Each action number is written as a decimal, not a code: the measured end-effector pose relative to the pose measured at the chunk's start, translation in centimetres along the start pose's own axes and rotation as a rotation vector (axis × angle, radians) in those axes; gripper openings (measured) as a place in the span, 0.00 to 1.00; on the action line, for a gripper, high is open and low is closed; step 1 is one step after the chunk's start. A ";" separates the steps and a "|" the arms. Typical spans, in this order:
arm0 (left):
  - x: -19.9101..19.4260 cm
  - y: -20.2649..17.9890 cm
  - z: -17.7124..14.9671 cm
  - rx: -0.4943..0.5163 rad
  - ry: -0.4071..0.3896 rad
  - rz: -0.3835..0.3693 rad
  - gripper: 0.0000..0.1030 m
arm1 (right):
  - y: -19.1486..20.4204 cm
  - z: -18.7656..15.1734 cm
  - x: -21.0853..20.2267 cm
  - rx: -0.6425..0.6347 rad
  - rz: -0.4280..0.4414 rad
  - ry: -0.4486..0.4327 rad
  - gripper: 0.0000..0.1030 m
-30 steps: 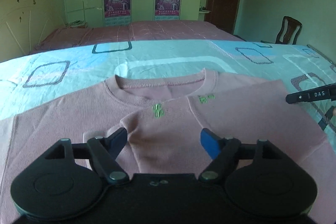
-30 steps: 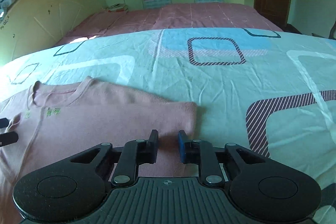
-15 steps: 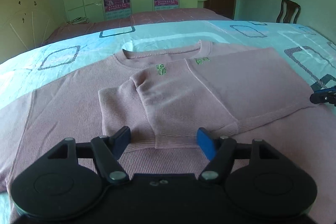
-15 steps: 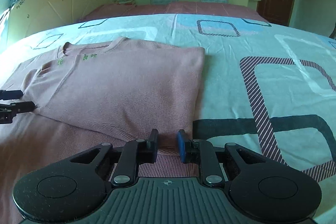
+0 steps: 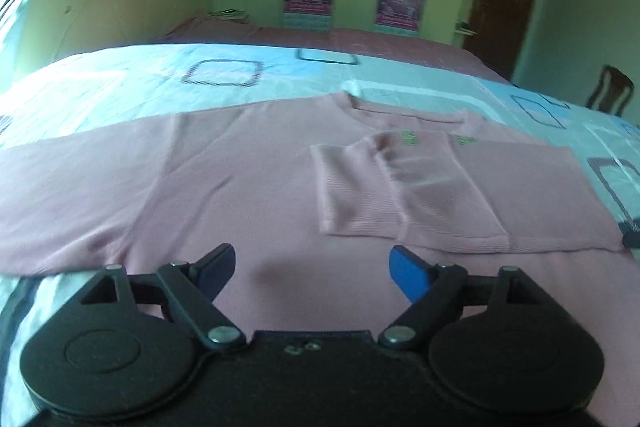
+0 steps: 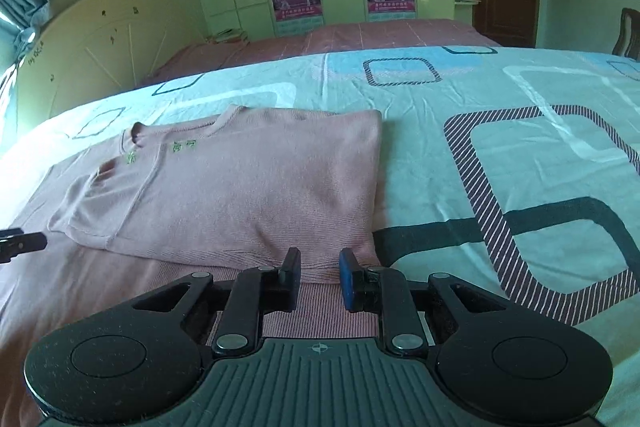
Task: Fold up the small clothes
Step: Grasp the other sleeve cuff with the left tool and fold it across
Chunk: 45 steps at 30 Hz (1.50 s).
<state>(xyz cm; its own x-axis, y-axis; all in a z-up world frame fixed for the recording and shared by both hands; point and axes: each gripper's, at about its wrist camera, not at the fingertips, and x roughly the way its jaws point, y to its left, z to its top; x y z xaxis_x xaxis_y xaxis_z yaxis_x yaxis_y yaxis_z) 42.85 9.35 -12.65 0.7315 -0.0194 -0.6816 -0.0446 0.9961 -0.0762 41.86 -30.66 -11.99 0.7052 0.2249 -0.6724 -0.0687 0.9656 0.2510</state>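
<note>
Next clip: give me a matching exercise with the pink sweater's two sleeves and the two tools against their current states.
Things:
1. right sleeve
2. left sleeve
3. left tool
4. right tool

States:
A. spread flat on the bedsheet
B. fingers wide apart, nothing between
C. folded over the sweater front
D. fingers a narrow gap apart, over the hem

Pairs: 1-C, 2-A, 3-B, 4-D

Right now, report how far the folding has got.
Done: the pink sweater's right side is folded over its front. In hand: nothing; the left hand-held gripper is open above the hem, the right hand-held gripper open at the hem. Left: the spread left sleeve, then the bottom fold.
</note>
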 end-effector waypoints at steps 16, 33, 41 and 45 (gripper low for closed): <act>-8.1 33.0 -3.8 -0.817 -0.179 0.243 0.53 | 8.0 -0.4 -0.9 0.133 -0.013 -0.024 0.46; -4.8 41.3 -2.4 -0.879 -0.260 0.185 0.11 | 13.2 1.9 -2.0 0.269 -0.127 -0.084 0.46; -6.0 30.7 4.2 -0.549 -0.302 0.029 0.10 | 12.4 1.7 -2.5 0.239 -0.123 -0.098 0.46; -4.5 21.6 6.7 -0.386 -0.259 -0.079 0.10 | 10.9 1.6 -2.4 0.253 -0.088 -0.106 0.46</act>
<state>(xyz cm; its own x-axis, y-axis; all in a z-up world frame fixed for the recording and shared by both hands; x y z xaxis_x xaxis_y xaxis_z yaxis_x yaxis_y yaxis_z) 43.18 31.52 -6.33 0.8863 -0.0226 -0.4626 -0.1959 0.8868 -0.4186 40.60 -20.85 -6.53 0.7711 0.1145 -0.6263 0.1647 0.9143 0.3700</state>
